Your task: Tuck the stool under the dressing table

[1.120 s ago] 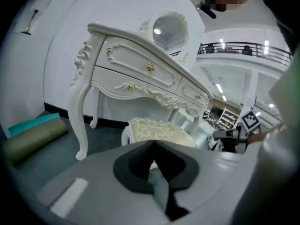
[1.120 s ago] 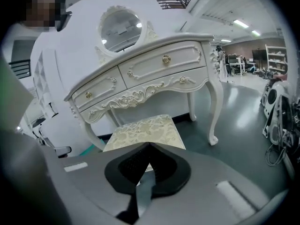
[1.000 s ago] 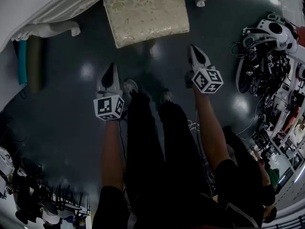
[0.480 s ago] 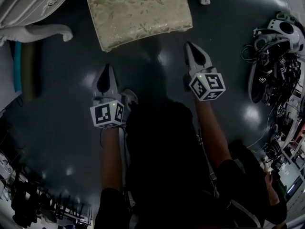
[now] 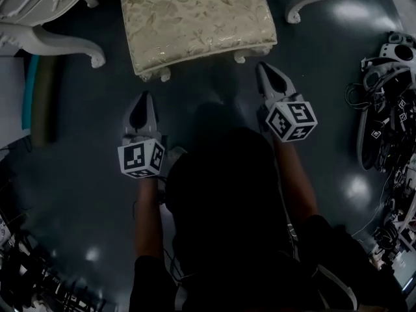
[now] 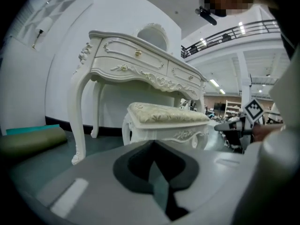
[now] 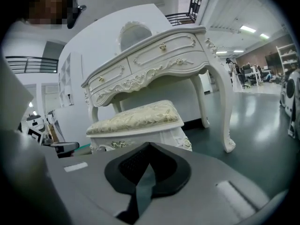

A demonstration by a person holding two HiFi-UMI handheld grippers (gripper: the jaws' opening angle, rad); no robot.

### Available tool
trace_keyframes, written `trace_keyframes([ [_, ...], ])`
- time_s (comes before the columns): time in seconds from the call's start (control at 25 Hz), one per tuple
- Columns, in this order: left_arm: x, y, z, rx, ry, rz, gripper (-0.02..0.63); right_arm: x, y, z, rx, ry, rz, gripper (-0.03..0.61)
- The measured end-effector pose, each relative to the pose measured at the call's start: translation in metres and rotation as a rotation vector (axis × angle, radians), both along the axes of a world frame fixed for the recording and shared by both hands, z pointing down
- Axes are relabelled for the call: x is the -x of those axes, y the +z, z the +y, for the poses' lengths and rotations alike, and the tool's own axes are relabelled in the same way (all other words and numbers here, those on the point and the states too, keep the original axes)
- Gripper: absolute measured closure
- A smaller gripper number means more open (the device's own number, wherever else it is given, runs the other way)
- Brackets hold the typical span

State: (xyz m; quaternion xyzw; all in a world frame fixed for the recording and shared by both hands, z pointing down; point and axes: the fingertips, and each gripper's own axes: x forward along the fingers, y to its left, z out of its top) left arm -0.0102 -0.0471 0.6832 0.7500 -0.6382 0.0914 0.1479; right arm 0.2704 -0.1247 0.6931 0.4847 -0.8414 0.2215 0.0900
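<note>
— On the dark floor in front of the dressing table, where does the stool stand?

— Upright on its four feet, roughly between the table's front legs. Its near edge faces us, and it looks only partly tucked.

— And the tongs?

— The left tongs and right tongs are both closed tight with nothing in them. Each hangs just short of a near corner of the stool, not touching it.

— How will it handle?

— Stiff, I'd judge: a carved white frame under a padded brocade cushion. The cushion would give, so press on the hard rail below the seat, one tip near each corner. It probably has some weight, though the small feet should slide on that glossy floor. Pushed unevenly, it could swivel into a table leg.
</note>
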Motion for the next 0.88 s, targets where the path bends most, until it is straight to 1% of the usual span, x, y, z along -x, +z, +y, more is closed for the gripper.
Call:
trace_keyframes([
  [0.16, 0.001, 0.009, 0.0, -0.038, -0.008, -0.023, 0.606, -0.005, 0.009, -0.005, -0.064, -0.02, 0.004, 0.58],
  [0.32, 0.008, 0.005, 0.007, -0.065, -0.066, -0.037, 0.606, -0.02, 0.009, -0.01, -0.098, -0.022, 0.008, 0.58],
  [0.44, 0.008, -0.006, 0.012, -0.057, -0.091, -0.075, 0.606, -0.033, 0.008, -0.014, -0.098, -0.022, 0.021, 0.578],
  [0.56, 0.007, -0.016, 0.019, -0.053, -0.089, -0.128, 0.606, -0.039, 0.005, -0.013, -0.108, -0.019, 0.053, 0.578],
  [0.68, 0.013, -0.008, 0.014, -0.055, -0.101, -0.099, 0.606, -0.037, 0.007, -0.015, -0.14, -0.02, 0.085, 0.578],
  [0.8, 0.018, 0.012, 0.007, -0.053, -0.142, -0.078, 0.606, -0.031, 0.014, -0.018, -0.143, -0.031, 0.059, 0.575],
  [0.88, 0.015, 0.021, 0.004, -0.048, -0.158, -0.074, 0.606, -0.03, 0.015, -0.019, -0.137, -0.039, 0.05, 0.526],
])
